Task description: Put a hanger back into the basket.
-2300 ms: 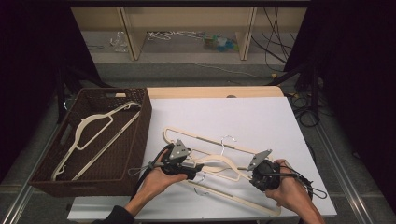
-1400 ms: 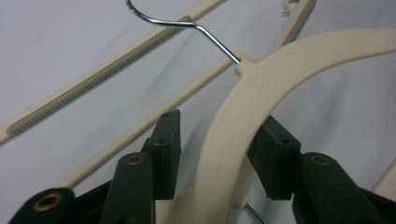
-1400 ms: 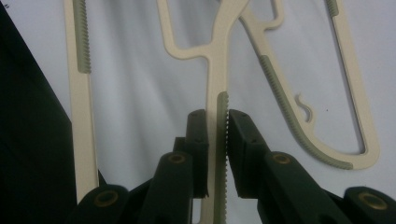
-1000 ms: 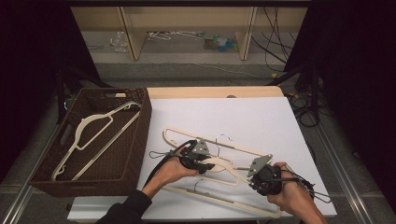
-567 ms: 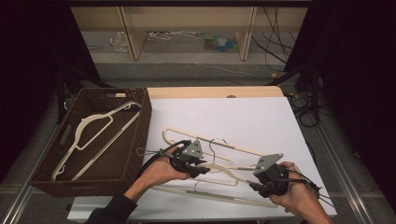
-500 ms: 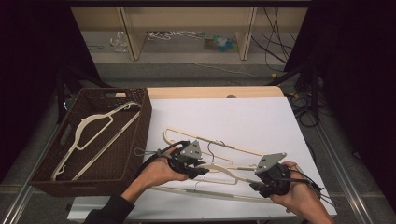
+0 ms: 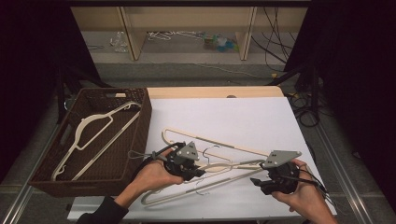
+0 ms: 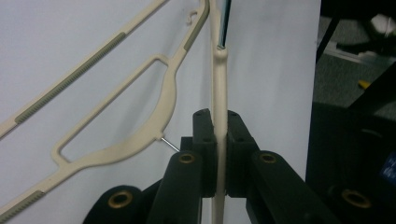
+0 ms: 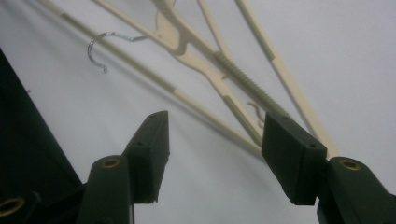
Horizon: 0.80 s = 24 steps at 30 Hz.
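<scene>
My left gripper is shut on the neck of a cream plastic hanger that slants across the white table; its jaws have just been closing. In the left gripper view the pads clamp the thin cream bar edge-on. A second cream hanger lies flat just behind it, seen as well in the left gripper view. My right gripper sits at the held hanger's right end, open; its jaws have just been opening. Nothing lies between them, and the hanger arms lie beyond.
A dark wicker basket stands at the table's left with another cream hanger inside. The white table top stretches back to a wooden edge. Shelves and cables lie on the floor beyond.
The right gripper's jaws have come apart and the hand has drifted a little right. The left gripper has closed on the hanger and shifted slightly left and up with it.
</scene>
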Tool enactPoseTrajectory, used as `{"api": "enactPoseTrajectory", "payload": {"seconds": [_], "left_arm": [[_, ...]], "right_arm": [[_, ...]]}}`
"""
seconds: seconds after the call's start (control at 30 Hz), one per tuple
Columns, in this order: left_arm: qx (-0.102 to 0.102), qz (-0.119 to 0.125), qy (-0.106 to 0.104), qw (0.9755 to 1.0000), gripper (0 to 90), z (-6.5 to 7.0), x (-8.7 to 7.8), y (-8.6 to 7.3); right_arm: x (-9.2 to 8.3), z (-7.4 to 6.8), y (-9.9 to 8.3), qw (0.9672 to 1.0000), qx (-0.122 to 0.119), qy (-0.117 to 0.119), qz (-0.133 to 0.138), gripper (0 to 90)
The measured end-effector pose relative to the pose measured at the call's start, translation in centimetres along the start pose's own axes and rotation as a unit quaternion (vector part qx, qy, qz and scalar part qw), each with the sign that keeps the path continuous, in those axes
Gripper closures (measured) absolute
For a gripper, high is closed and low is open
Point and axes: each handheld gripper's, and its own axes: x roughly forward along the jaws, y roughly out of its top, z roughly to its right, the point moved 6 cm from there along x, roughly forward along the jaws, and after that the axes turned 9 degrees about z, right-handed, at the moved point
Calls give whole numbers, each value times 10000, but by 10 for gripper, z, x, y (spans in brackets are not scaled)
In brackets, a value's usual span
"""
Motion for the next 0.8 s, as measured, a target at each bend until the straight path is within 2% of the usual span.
{"api": "enactPoseTrajectory", "payload": {"seconds": [0.1, 0.17, 0.2, 0.27, 0.37, 0.43, 0.53, 0.57, 0.6, 0.63, 0.67, 0.8], "left_arm": [[-99, 140, -10, 9999, 855, 2, -4, 4], [-119, 252, 18, 9996, 857, 4, -7, 8], [-92, 290, 51, 9995, 857, 4, -10, 10], [-33, 320, 7, 9995, 858, 4, -19, 13], [-162, 502, 51, 9986, 857, 3, -31, 17], [-220, 588, 151, 9979, 857, -1, -41, 19], [-469, 937, 236, 9942, 857, -6, -55, 25], [-528, 996, 254, 9933, 857, -8, -58, 25], [-666, 1114, 309, 9911, 857, -10, -65, 27], [-721, 1195, 297, 9898, 857, -12, -70, 29], [-774, 1226, 335, 9889, 857, -13, -74, 29], [-965, 1590, 404, 9817, 857, -19, -98, 36]], "right_arm": [[-3, 4, 0, 9998, 100, -131, 100, 420], [-5, 6, -1, 10000, 76, -34, 18, 420], [-5, 7, -1, 9999, 90, -92, 79, 420], [-8, 8, -1, 9998, 122, -133, 130, 419], [-13, 9, 2, 9994, 117, -128, 295, 413], [-16, 8, 2, 9990, 167, -191, 354, 400], [-17, 10, 0, 9987, 203, -226, 399, 370], [-16, 10, -2, 9985, 298, -238, 392, 341], [-15, 11, -3, 9984, 294, -256, 405, 316], [-13, 11, -4, 9975, 415, -351, 448, 296], [-11, 12, -6, 9972, 431, -375, 475, 295], [-5, 12, -8, 9963, 524, -322, 594, 290]]}}
